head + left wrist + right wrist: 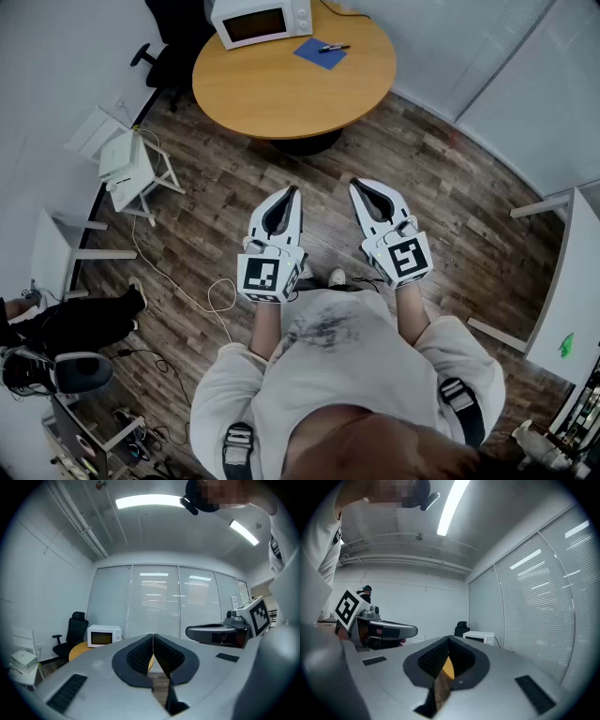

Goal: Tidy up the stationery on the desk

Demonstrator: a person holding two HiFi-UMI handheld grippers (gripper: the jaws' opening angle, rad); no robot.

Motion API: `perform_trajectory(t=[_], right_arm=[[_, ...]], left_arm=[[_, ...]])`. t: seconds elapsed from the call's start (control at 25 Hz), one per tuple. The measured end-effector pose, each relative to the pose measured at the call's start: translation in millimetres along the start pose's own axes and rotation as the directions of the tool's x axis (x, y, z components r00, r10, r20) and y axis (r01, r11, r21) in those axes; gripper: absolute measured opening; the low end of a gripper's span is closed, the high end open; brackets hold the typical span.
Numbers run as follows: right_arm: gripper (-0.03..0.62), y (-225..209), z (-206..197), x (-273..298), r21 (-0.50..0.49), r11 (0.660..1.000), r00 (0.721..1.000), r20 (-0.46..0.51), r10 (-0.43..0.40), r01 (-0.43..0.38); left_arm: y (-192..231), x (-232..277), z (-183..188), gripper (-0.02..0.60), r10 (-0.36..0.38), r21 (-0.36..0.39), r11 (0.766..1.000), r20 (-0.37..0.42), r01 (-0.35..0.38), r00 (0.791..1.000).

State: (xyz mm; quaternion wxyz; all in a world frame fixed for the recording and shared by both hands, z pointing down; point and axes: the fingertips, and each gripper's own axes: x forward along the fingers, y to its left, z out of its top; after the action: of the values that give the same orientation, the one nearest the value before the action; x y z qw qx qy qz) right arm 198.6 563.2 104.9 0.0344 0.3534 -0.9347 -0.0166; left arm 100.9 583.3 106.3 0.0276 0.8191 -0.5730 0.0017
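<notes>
Two bits of stationery are all I can spot: a dark pen (334, 48) lying across a blue pad (319, 52), both on the far side of the round wooden counter (281, 98), just right of the white microwave (261, 21) and close to the rim. Both claws are well short of it, held level out front over the wood floor (441, 197). The left claw (292, 192) has its pads pressed together with nothing in there, and the right claw (355, 186) is closed up empty too; each gripper view shows only a sliver of counter and floor past the tips. My take on handling: the pen looks light and stiff, but a smooth round barrel will probably roll or squirt out if you nip it near an end, so I'd clamp across the middle of the barrel, square on. The blue thing looks thin and flat (can't tell from here whether it's a notebook or a single sheet), so it's likely light and maybe floppy, with no edge to get under while it lies flat. I'd move the pen off first, then slide the pad to overhang the rim and pinch a corner or the long edge.
</notes>
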Motion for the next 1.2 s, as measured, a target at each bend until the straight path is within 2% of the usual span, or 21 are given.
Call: perform_trajectory(t=[0.16,0.64,0.92,1.04,1.2], right_arm=[[0.063,1.2,-1.9,-6.9,-0.002,1.0,1.0,0.0,0.016,-0.016],[0.063,9.1,-12.1,0.9,0.0,1.0,0.999,-0.037,0.008,-0.008],[0.063,-1.7,-18.3,28.6,-0.013,1.0,0.999,-0.051,-0.016,0.016],[0.063,-12.6,-16.7,50.0,-0.018,0.999,0.997,-0.06,-0.044,0.043],[0.063,-24.2,-22.1,86.6,-0.02,0.999,0.998,-0.054,-0.041,0.04]], left_arm=[[-7.9,-2.6,1.0,0.011,0.017,-0.001,1.0,0.009,-0.017,1.0],[7.6,-12.8,-11.8,0.011,0.059,-0.038,0.997,-0.009,-0.059,0.998],[32.0,9.3,-18.3,0.011,0.05,-0.038,0.998,-0.004,-0.05,0.999],[50.5,26.2,-18.8,0.011,0.038,-0.032,0.999,-0.002,-0.038,0.999],[81.2,51.4,-17.4,0.011,0.025,-0.036,0.999,0.002,-0.025,1.0]])
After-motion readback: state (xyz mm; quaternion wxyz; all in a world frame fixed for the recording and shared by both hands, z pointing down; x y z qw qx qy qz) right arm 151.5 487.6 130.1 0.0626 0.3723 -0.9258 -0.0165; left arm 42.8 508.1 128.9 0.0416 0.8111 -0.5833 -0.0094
